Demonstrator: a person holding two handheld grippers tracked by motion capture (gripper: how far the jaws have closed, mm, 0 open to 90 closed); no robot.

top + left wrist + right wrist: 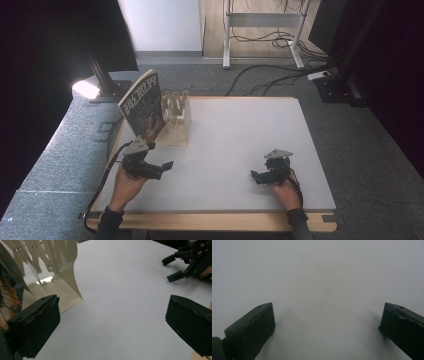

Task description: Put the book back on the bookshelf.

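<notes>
The left gripper (161,167) is hovering low over the near left part of the white table (240,145), its jaws standing wide apart with nothing between them, as the left gripper view shows plainly. Just beyond it and a little to its left, a book (144,106) with a dark illustrated cover is standing tilted, leaning back against a pale slotted rack (177,120) that is sitting on the table's far left side. In the left gripper view the rack (58,277) is rising just beside the left-hand jaw, with an edge of the book's cover (6,302) showing at the frame's left border; the gripper is near both but touching neither. The right gripper (261,176) is resting low over the near right part of the table, well apart from the book and rack, and its jaws are also gaping wide over bare white surface (319,277). A hand (127,186) is gripping each tool from the near edge.
</notes>
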